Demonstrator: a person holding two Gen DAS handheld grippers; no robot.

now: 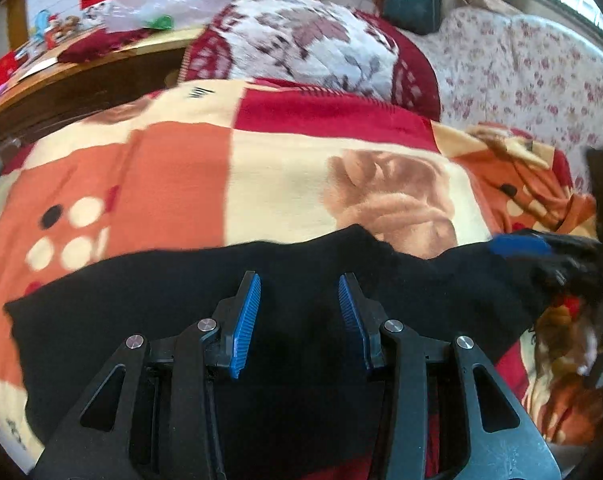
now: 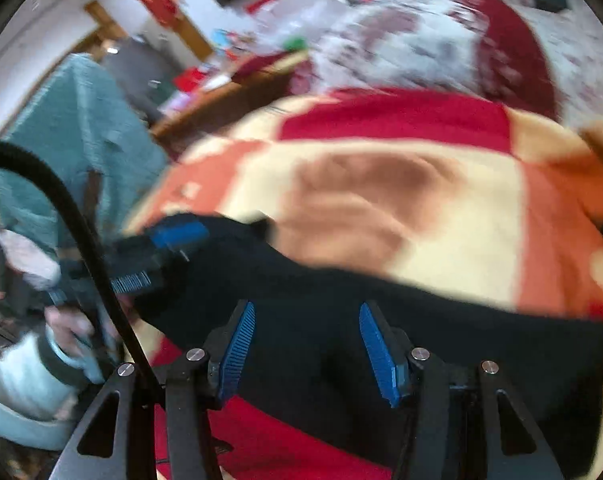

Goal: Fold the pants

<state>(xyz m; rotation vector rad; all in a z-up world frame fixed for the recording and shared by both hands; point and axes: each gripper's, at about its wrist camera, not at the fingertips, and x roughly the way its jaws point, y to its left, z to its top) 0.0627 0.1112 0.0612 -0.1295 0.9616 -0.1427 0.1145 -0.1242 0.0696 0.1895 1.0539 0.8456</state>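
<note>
Patchwork blanket (image 1: 189, 168) spread over bed as work surface. Black pants (image 1: 141, 300) flat along near edge of blanket, laid out for folding. Left gripper (image 1: 299, 280) and right gripper (image 2: 307, 308) both spread wide, empty, poised over cloth, probably to pinch.

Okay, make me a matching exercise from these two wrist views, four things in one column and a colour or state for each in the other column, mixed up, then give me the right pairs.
Things:
1. pants
2. left claw
3. blanket
4. table

Colour or state:
A. wooden, cluttered, beside the bed
B. black, spread flat
C. open, over the dark cloth
D. checked in orange, cream and red

Pairs: 1-B, 2-C, 3-D, 4-A
</note>
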